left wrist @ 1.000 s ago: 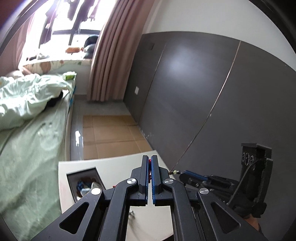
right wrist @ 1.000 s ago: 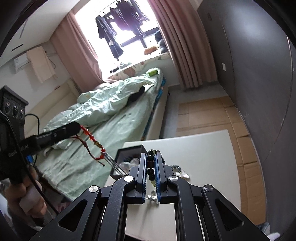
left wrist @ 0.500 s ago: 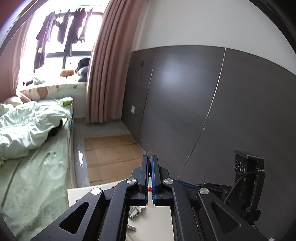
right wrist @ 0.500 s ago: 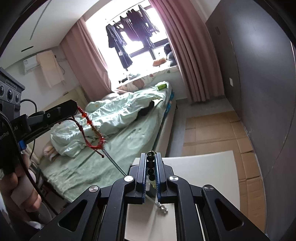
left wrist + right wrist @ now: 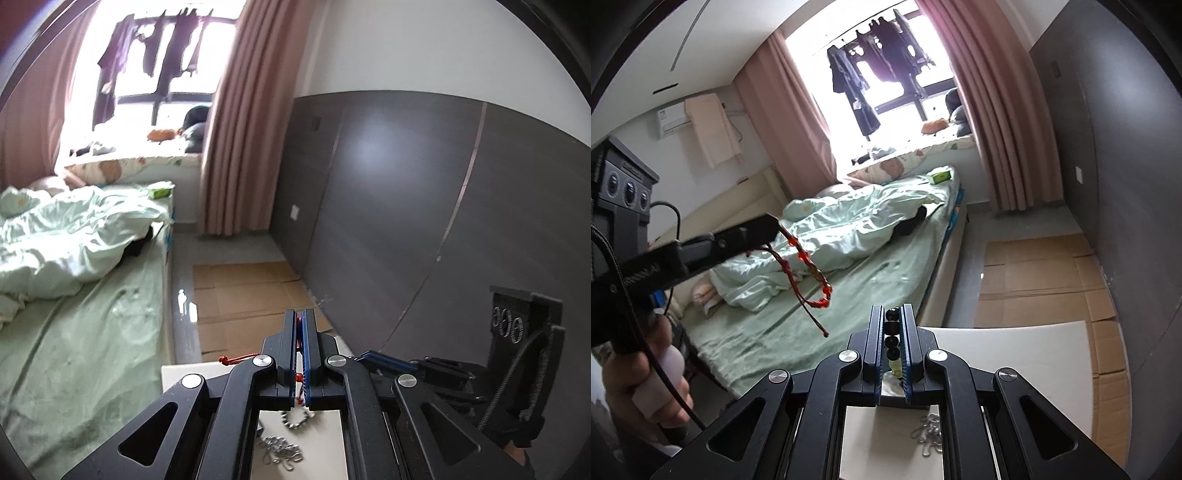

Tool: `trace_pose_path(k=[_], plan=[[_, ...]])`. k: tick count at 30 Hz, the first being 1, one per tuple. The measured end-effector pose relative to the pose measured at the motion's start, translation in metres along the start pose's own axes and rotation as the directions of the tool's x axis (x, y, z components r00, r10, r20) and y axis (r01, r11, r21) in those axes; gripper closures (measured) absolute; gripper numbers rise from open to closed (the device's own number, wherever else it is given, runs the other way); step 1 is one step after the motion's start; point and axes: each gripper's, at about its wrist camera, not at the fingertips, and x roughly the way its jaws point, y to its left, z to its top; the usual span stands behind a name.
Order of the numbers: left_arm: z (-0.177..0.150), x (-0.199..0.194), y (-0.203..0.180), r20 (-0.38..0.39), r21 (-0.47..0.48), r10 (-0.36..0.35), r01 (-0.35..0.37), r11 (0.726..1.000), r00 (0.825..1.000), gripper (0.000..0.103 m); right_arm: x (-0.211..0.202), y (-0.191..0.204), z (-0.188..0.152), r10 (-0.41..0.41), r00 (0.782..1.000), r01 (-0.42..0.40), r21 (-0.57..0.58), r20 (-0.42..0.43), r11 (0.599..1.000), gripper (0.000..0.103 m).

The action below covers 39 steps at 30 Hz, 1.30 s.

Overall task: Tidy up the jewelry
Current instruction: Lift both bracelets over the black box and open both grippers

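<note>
Your red cord bracelet (image 5: 803,271) hangs clear of the table, its loop drooping from the tip of the left tongs (image 5: 772,225) toward five o'clock in the right wrist view, with the loose cord end dangling lowest, just at ten o'clock from the tip of your right tongs (image 5: 894,339). Its long axis runs down and to the right along that droop, so it will swing if you turn quickly. The left tongs are fully closed, pinching the red cord between the pads; in the left wrist view you can see a red bead (image 5: 297,376) and a knotted tail (image 5: 236,359) poking out at nine o'clock. The right tongs are closed nearly all the way on a dark bead bracelet (image 5: 892,338), the beads stacked in a line along the fingers with a pale green bead nearest the camera. Below you, at six o'clock in both views, the white table (image 5: 1015,354) carries a silver chain (image 5: 280,452) lying loose. No box or tray shows in either view, so I judge you must tip both wrists down to find where each piece goes. Both tongs point out across the bed (image 5: 849,295), angled only gently downward; your left hand (image 5: 646,384) grips its handle at eight o'clock.
</note>
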Motion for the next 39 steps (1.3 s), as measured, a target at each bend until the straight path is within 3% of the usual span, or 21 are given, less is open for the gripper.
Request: trace_pose_path(k=[13,19,21,22,23,30,33,35,36,37,39], plan=[[-0.037,0.049,0.083,-0.096,-0.16,0.013,-0.028,0.987,0.995,0.101,0.081,0.009,-0.008,0.04,0.992,-0.04,0.005,-0.123,0.999,0.094],[-0.059,0.072,0.108,-0.14,-0.218,0.001,-0.031,0.975,0.99,0.101,0.126,0.011,-0.023,0.066,0.973,-0.064,0.018,-0.22,0.998,0.094],[-0.066,0.081,0.115,-0.158,-0.236,-0.006,-0.032,0.971,0.987,0.101,0.143,0.007,-0.031,0.041,0.96,-0.033,0.035,-0.278,0.999,0.085],[-0.069,0.084,0.117,-0.165,-0.242,-0.01,-0.031,0.97,0.986,0.101,0.151,0.002,-0.034,0.033,0.952,-0.019,0.05,-0.304,0.999,0.06],[-0.072,0.088,0.119,-0.173,-0.247,-0.015,-0.029,0.968,0.985,0.101,0.155,-0.002,-0.037,0.032,0.948,-0.011,0.069,-0.318,0.998,0.043],[-0.087,0.114,0.115,-0.217,-0.253,-0.057,0.0,0.967,0.974,0.101,0.151,-0.032,-0.046,0.007,0.95,0.034,0.126,-0.313,0.992,0.043],[-0.09,0.127,0.111,-0.273,-0.248,-0.064,-0.006,0.969,0.96,0.099,0.143,-0.043,-0.047,-0.006,0.951,0.054,0.146,-0.31,0.988,0.043],[-0.094,0.135,0.109,-0.317,-0.243,-0.046,-0.034,0.969,0.947,0.087,0.139,-0.049,-0.048,-0.014,0.951,0.065,0.157,-0.309,0.985,0.043],[-0.096,0.137,0.109,-0.325,-0.249,-0.041,-0.043,0.968,0.945,0.065,0.137,-0.052,-0.049,-0.019,0.951,0.072,0.164,-0.309,0.984,0.043],[-0.098,0.136,0.11,-0.32,-0.259,-0.044,-0.043,0.965,0.946,0.034,0.135,-0.055,-0.05,-0.022,0.951,0.078,0.171,-0.309,0.982,0.043],[-0.099,0.131,0.112,-0.295,-0.275,-0.05,-0.034,0.961,0.954,0.016,0.133,-0.062,-0.051,-0.025,0.952,0.086,0.186,-0.306,0.979,0.043]])
